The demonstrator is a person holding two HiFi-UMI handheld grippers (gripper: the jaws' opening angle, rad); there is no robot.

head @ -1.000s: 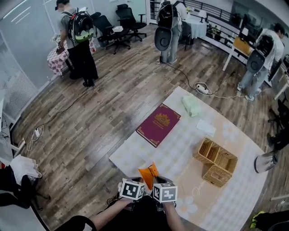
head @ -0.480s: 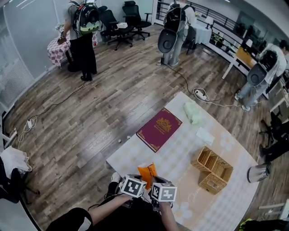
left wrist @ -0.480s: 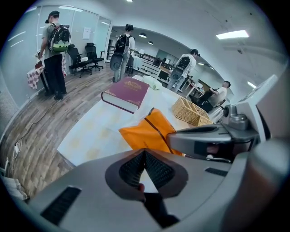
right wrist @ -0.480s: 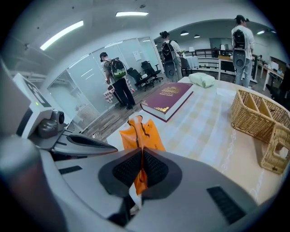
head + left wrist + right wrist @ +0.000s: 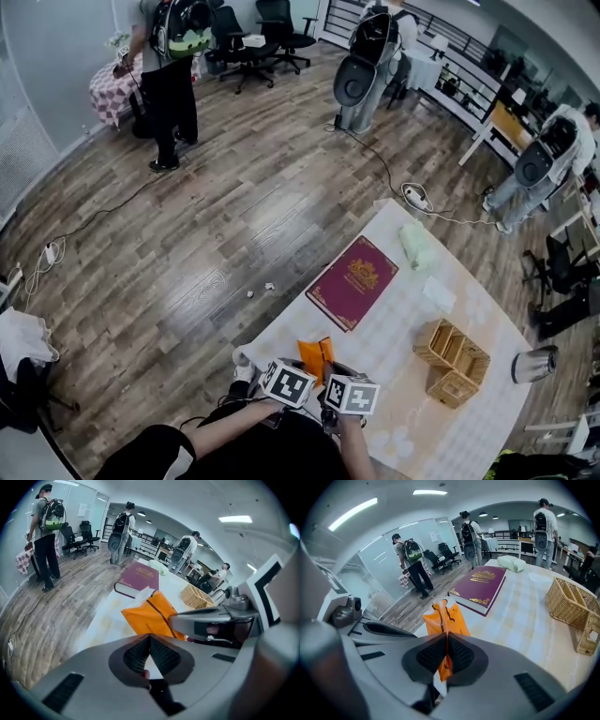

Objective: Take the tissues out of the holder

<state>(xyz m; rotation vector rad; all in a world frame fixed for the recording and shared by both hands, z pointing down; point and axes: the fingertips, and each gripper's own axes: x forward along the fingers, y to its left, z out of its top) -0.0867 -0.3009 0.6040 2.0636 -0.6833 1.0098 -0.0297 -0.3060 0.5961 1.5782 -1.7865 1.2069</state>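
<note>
- Head view: the left gripper (image 5: 305,367) and the right gripper (image 5: 329,371) sit side by side at the bottom centre, their marker cubes almost touching. Both noses meet the near end of a flat orange plastic tissue packet (image 5: 316,353). The packet is at the near corner of a table under a pale checked cloth (image 5: 403,323). Whether it rests on the cloth cannot be told.
- Same view, against a second ago: both grippers are on the packet as before, but the group sits slightly further right in the frame. The maroon hardback book with a gold crest (image 5: 353,281) and the pale green cloth bundle (image 5: 416,246) have slid right and down. The woven wicker basket with compartments (image 5: 453,359) has slid down. The person with a backpack (image 5: 169,66) now stands against the top left edge.
- Left gripper view: the jaws are pressed together at centre on a white sliver at the packet's near end. Whether that sliver is tissue or wrapper is unclear. The packet (image 5: 150,616) stretches up from the jaws, and a white tissue corner (image 5: 143,594) pokes out of its far end, just below the book (image 5: 138,579). A finger of the right gripper reaches in from the right, alongside the packet.
- Right gripper view: the jaws are clamped at centre on a fold of the orange wrapper. The packet (image 5: 445,619) rises above them, the book (image 5: 480,588) lies beyond it, and the basket (image 5: 572,604) is at the right edge.
</note>
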